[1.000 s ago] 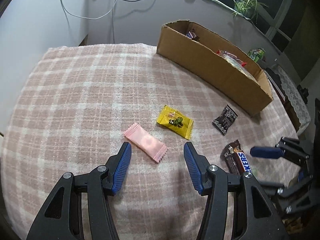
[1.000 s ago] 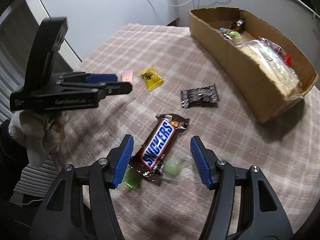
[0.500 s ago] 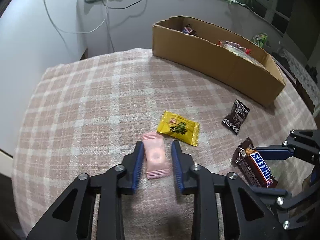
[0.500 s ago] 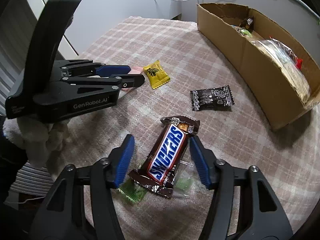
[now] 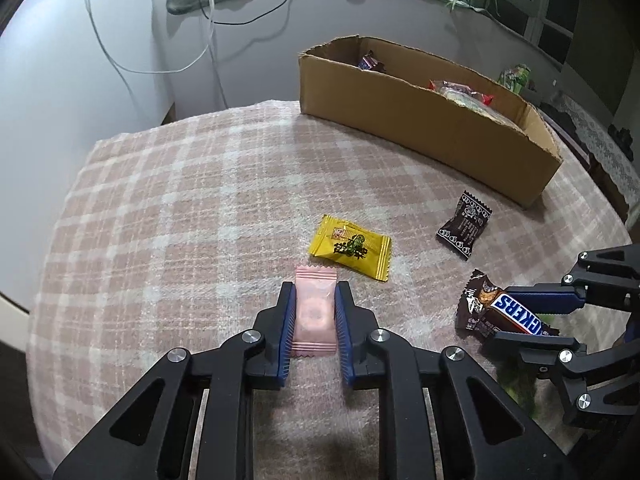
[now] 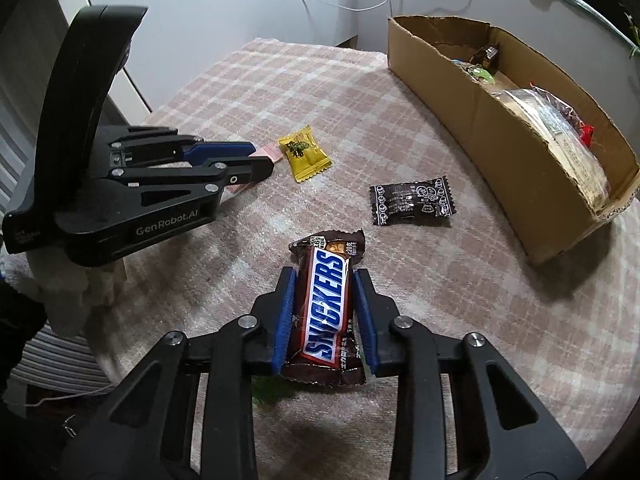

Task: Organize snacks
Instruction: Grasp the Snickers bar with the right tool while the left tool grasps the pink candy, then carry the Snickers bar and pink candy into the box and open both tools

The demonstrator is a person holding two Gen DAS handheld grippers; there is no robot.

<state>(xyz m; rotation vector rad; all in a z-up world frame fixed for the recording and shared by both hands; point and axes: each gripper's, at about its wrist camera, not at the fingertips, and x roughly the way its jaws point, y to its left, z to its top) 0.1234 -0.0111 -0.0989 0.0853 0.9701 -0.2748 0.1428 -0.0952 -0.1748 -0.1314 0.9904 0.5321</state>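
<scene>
Left tool (image 5: 314, 322) — clamping the pink candy (image 5: 314, 312), long axis running along the fingers. Right tool (image 6: 324, 306) — gripping the Snickers bar (image 6: 326, 304) lengthwise. Both items are lying low on the checked bench (image 5: 180, 200). Cardboard box (image 5: 420, 136) is sitting ahead and rightward (right tool probably nearer).

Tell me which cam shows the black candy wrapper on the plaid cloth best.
Right wrist view: the flat black printed candy wrapper lies broadside and unobstructed, with its white print and crimped ends visible. In the left wrist view the same wrapper is smaller, angled, toward the right edge, so the print is harder to make out.
</scene>
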